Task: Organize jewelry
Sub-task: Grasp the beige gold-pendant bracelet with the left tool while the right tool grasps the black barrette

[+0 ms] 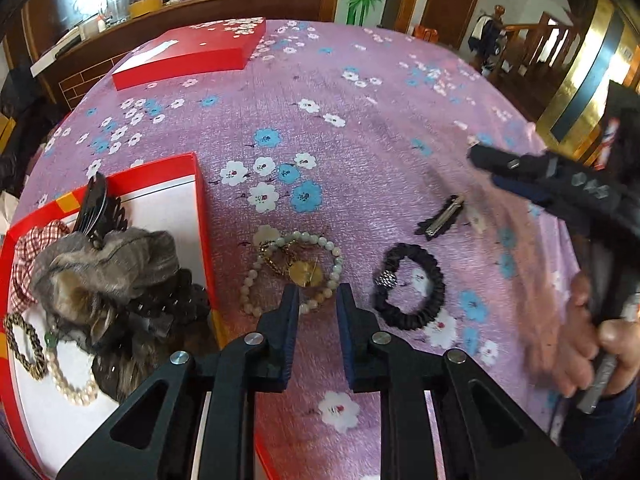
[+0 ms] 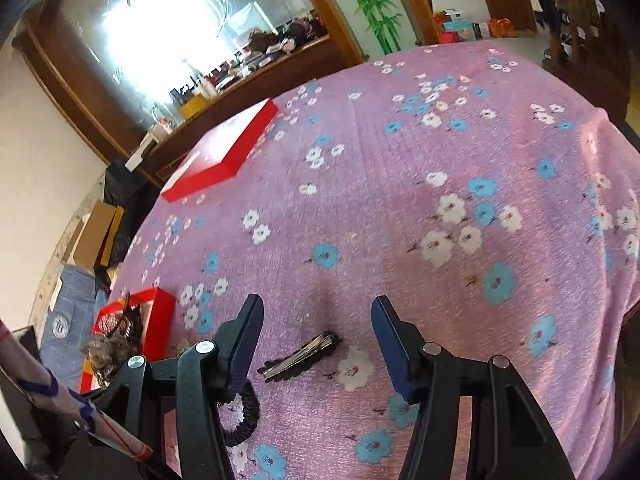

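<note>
Box (image 1: 200, 200) at your left already holds scrunchies, a pearl strand and clips; still out on the table (image 1: 380, 120): bead bracelets (image 1: 294, 268), black scrunchie (image 1: 410, 286), hair clip (image 2: 298, 356). Your left tool (image 1: 318, 294) is narrowed over the bracelets with nothing gripped. Your right tool (image 2: 318, 308) stands open, straddling the clip, pads clear.
</note>
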